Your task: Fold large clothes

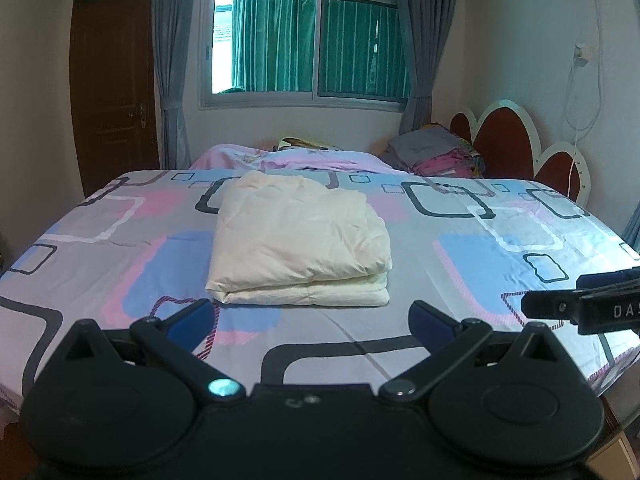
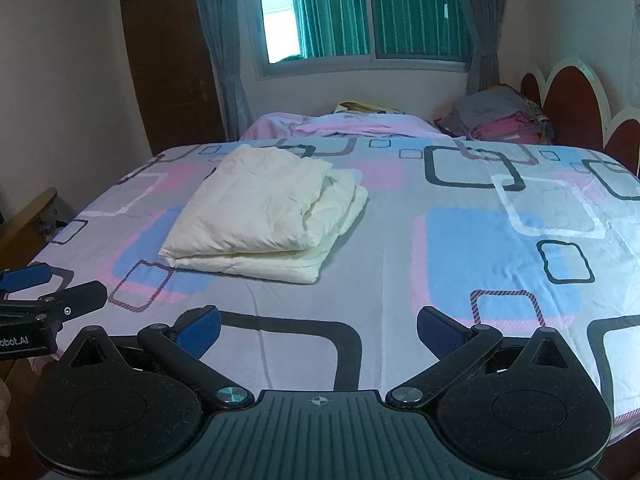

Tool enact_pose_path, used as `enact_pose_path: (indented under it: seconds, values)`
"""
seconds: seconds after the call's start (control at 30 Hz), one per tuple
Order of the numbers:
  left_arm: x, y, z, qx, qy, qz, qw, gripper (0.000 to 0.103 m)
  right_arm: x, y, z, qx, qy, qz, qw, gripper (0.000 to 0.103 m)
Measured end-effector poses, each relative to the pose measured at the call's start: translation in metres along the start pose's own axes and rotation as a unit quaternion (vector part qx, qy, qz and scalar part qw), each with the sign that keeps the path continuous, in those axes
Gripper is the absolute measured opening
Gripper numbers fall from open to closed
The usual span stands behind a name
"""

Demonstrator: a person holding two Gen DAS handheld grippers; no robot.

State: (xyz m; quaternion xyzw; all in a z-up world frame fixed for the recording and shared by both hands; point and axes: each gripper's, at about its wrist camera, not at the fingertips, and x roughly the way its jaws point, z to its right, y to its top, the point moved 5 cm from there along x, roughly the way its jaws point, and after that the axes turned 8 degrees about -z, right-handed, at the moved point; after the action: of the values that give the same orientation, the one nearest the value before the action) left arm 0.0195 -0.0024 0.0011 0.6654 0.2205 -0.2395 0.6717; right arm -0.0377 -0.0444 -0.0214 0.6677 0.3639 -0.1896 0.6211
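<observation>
On the patterned bedsheet (image 1: 460, 240) lies the folded cream garment (image 1: 298, 242), clear of both grippers. Only the right wrist view shows its loose layered right edge. The left gripper (image 1: 312, 320) and right gripper (image 2: 318, 328) both gape wide, holding nothing. The far clothes stack (image 1: 436, 152) is blurred.

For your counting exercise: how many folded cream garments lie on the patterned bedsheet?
1. The cream garment lies folded mid-bed on the patterned bedsheet, beyond both open grippers.
</observation>
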Motion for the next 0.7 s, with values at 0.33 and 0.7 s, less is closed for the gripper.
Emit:
enact_pose_path:
  seconds: [0.33,0.7]
  values:
    - [0.0015,0.0021,-0.0024,-0.001,-0.002,0.003,1.0000,0.103,0.0000,0.0019,0.0035,0.002,-0.001,0.002,1.000,0.103]
    - [0.0038,0.0032,-0.0003,0.005,-0.001,0.002,1.0000,0.103,-0.0005,0.0022,0.0047,0.001,-0.001,0.003,1.000,0.103]
